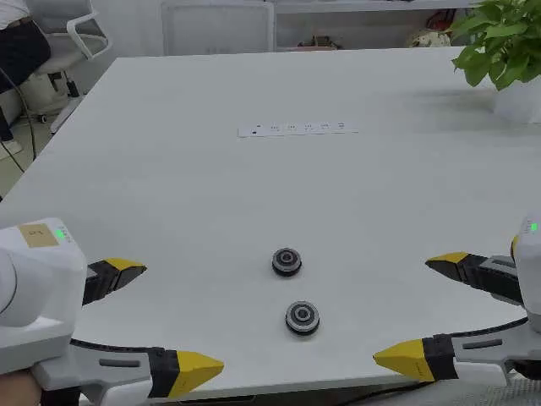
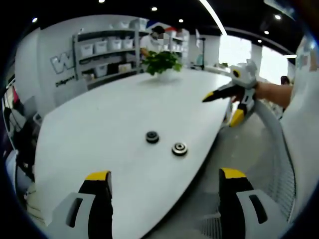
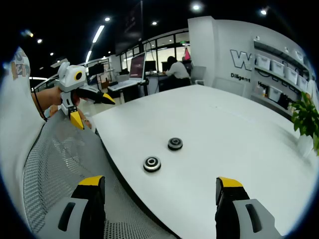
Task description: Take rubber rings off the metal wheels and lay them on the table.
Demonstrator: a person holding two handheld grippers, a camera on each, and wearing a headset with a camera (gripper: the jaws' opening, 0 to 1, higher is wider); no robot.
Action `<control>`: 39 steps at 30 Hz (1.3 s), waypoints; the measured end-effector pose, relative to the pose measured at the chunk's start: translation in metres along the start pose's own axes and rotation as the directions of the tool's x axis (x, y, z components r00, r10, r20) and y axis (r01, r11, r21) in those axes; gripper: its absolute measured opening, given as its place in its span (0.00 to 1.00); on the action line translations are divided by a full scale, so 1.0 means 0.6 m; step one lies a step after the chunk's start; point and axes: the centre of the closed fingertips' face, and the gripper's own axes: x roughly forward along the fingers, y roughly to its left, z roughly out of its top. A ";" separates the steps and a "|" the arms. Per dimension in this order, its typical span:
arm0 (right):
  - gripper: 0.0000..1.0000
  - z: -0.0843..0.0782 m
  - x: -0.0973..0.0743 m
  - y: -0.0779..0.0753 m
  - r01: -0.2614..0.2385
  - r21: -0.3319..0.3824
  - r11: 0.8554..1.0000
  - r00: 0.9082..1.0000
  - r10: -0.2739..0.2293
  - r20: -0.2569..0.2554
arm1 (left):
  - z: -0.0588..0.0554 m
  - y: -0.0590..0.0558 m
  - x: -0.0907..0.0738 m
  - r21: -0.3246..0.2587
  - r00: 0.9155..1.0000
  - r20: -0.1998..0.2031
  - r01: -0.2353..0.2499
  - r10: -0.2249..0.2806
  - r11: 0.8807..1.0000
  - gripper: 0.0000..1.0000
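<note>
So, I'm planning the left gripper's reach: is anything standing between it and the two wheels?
Nothing visible does. Bare table lies between the open left gripper and both wheels, the nearer wheel and the farther wheel. The right gripper hangs on their other side.

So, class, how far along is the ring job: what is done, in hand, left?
Done: nothing, it seems: the far wheel and the near wheel on the table each wear a dark outer ring. In hand: nothing; left tongs and right tongs are open, apart from both wheels. Left: both rings.
</note>
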 end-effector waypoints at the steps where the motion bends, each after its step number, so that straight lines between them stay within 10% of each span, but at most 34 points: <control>1: 0.91 0.000 0.000 0.000 0.000 0.000 1.000 1.000 0.000 0.000 | 0.000 0.000 0.000 0.000 1.000 0.000 0.000 0.000 1.000 0.89; 39: 0.91 0.004 0.006 -0.012 0.013 -0.007 1.000 1.000 -0.013 -0.007 | 0.004 0.016 0.000 0.000 1.000 0.006 -0.005 0.005 1.000 0.89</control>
